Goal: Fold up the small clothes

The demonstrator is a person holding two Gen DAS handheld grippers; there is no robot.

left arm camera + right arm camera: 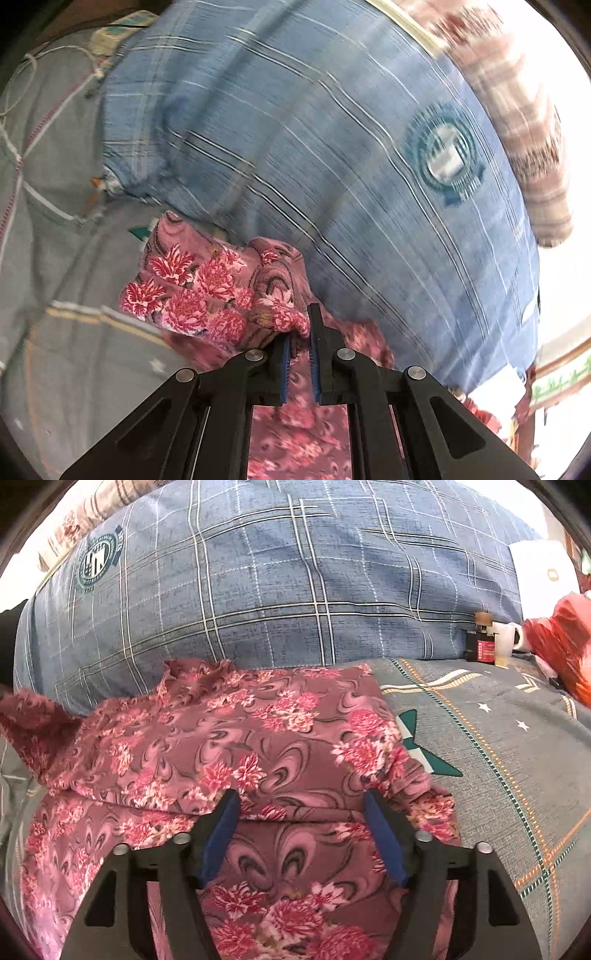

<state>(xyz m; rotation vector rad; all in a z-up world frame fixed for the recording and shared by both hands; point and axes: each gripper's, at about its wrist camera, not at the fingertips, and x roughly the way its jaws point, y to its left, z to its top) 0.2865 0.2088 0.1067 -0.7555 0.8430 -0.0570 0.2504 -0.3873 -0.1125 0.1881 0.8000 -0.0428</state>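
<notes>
Grey bedsheet (pixel 498 738) bears one floral garment (pixel 258 738); left gripper (pixel 299 332) jaws pinch it, right gripper (pixel 301 812) jaws apart.

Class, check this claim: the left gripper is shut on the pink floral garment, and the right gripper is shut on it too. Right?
Partly wrong. The left gripper does pinch the pink floral garment, but the right wrist view shows the right gripper open above it.

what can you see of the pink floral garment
The pink floral garment is soft, thin-looking cloth in dusty rose with red-pink flowers and dark swirls. It lies partly folded in layers on the grey bedsheet, its far edge against the blue plaid duvet. The left tool is shut on a bunched edge; the right tool is open above it.
</notes>
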